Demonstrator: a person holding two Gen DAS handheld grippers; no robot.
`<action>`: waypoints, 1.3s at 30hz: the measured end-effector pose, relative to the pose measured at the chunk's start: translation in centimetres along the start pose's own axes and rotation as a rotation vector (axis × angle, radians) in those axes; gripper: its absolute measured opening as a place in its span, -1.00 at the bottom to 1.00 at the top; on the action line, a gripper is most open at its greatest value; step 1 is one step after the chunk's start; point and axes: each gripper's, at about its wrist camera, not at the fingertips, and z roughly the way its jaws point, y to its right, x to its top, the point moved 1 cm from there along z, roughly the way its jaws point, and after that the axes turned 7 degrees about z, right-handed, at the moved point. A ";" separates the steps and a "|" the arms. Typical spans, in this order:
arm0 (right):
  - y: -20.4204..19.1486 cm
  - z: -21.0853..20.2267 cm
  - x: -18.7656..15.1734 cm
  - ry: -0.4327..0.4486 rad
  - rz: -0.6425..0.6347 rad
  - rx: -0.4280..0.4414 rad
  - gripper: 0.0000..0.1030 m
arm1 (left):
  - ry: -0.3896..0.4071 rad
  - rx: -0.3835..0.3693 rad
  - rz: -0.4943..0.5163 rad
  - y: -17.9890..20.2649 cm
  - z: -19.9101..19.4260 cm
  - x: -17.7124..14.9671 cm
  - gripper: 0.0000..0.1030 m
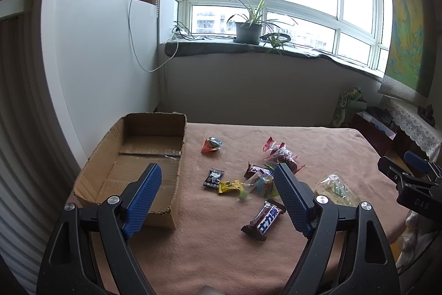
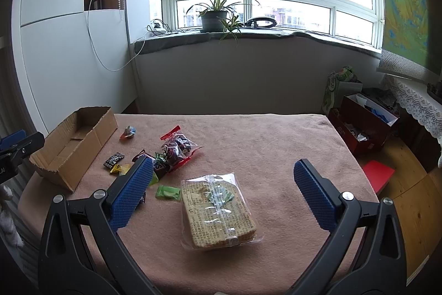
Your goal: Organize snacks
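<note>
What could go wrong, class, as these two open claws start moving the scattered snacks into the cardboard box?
1. The small wrapped sweets lie crowded round the brown Snickers bar; the left claw may pinch two at once.
2. The clear-wrapped stack of crackers looks wide and slippery, so the right claw might slip or crush it.
3. The shallow brown cardboard box sits at the table's left edge; a nudge could push it off.

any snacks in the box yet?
No. In the left wrist view the cardboard box shows only its bare floor, and the snacks all lie on the cloth beside it.
</note>
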 end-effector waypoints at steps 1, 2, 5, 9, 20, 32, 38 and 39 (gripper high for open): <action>0.0 0.0 0.0 0.000 0.000 0.000 1.00 | 0.000 0.001 0.001 0.0 0.0 0.0 0.62; 0.0 0.0 0.0 0.000 0.001 0.002 1.00 | 0.001 0.003 0.001 0.1 0.0 0.0 0.62; 0.1 0.0 0.0 0.004 0.003 0.004 1.00 | 0.002 0.005 0.002 0.0 -0.1 0.0 0.62; 0.1 0.0 0.1 0.004 0.004 0.004 1.00 | 0.005 0.008 0.005 0.2 -0.1 0.1 0.62; 0.5 0.5 0.0 -0.012 0.004 0.008 1.00 | -0.005 0.001 0.015 0.8 0.2 0.1 0.62; 1.2 1.5 -0.8 -0.043 0.009 0.017 1.00 | -0.022 -0.012 0.034 1.9 0.6 0.1 0.62; 2.0 1.8 -1.2 -0.058 0.016 0.018 1.00 | -0.043 -0.043 0.036 2.9 1.0 -0.2 0.62; 2.2 1.9 -1.2 -0.061 0.019 0.020 1.00 | -0.046 -0.052 0.032 3.1 1.0 -0.3 0.62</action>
